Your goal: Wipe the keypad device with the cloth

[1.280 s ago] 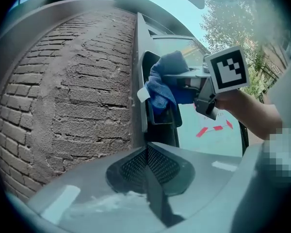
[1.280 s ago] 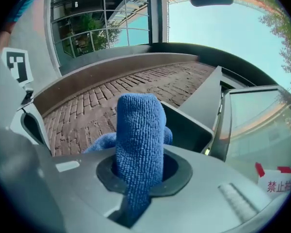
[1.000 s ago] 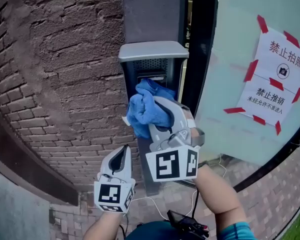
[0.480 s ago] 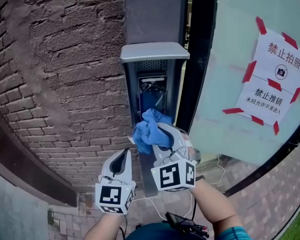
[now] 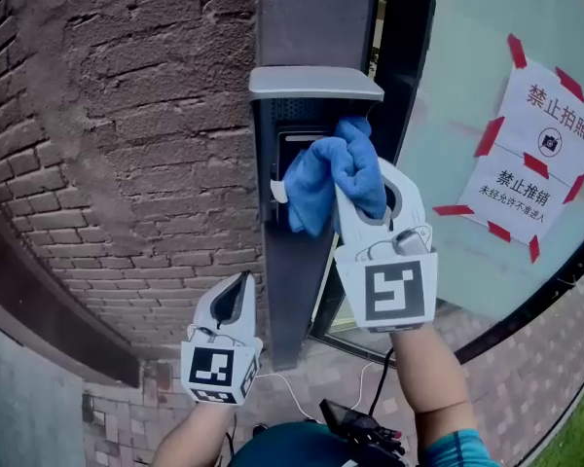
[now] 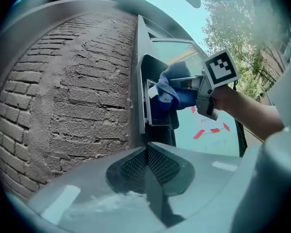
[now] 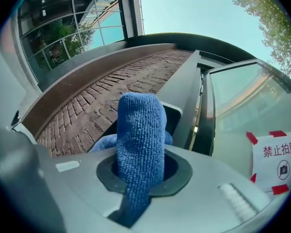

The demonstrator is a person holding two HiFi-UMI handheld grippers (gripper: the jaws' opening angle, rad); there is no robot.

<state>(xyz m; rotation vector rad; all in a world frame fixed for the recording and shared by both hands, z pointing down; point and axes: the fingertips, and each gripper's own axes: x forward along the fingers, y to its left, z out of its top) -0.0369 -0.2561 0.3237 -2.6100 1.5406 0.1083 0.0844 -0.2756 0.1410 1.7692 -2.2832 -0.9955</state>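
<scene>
Head view shows the wiping step under way. The right hand-held gripper (image 5: 362, 185) is clamped on a bunched blue cloth (image 5: 326, 173) and presses it into the recess of the keypad device (image 5: 314, 83), just under its hood. The cloth is nubbly, soft microfibre. The device is a smooth grey box, set just beside a rough brick wall (image 5: 127, 144). The left hand-held gripper (image 5: 236, 300) hangs below the device, jaws closed on nothing. The next move likely calls for firm strokes across the panel.
</scene>
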